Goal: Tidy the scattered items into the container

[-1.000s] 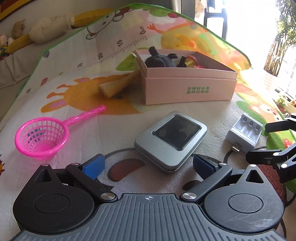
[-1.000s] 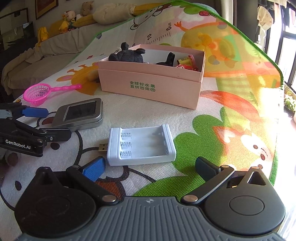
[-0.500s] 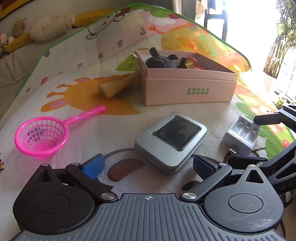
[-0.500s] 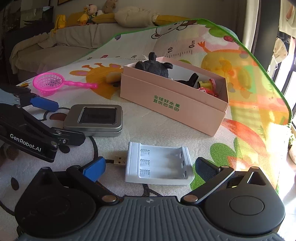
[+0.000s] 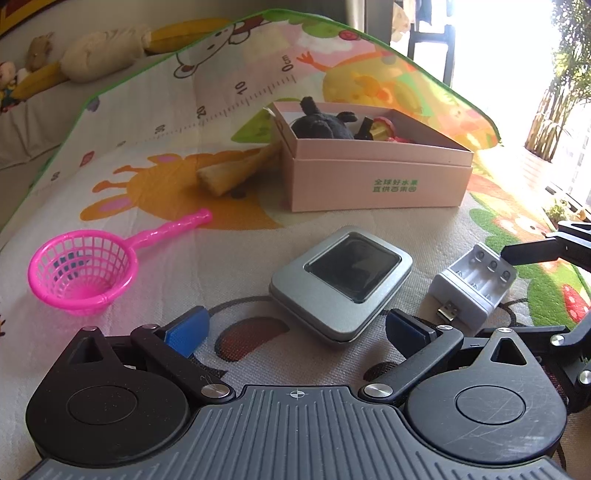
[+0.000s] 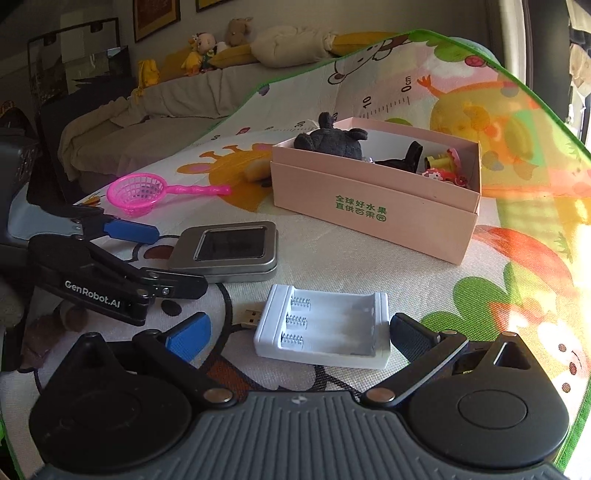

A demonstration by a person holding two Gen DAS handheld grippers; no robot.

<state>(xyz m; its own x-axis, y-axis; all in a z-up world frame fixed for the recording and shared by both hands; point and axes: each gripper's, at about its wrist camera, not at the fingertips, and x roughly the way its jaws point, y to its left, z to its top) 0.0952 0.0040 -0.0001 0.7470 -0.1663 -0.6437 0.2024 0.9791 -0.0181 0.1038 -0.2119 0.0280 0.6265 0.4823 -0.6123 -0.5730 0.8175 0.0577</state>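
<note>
Cartoon play mat (image 6: 369, 258) covers floor, green-edged, ruler print along far end. Beyond mat: draped sofa (image 6: 155, 110), plush toys (image 6: 218, 44) on backrest. Framed pictures (image 6: 155, 16) on wall above sofa. Bright window (image 5: 498, 55) right of mat, strong glare.

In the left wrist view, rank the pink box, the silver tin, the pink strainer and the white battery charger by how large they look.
1. pink box, though farthest away.
2. silver tin and pink strainer, handle included: too alike to rank.
3. white battery charger, smallest, partly overlapped by a finger of the right gripper.
</note>
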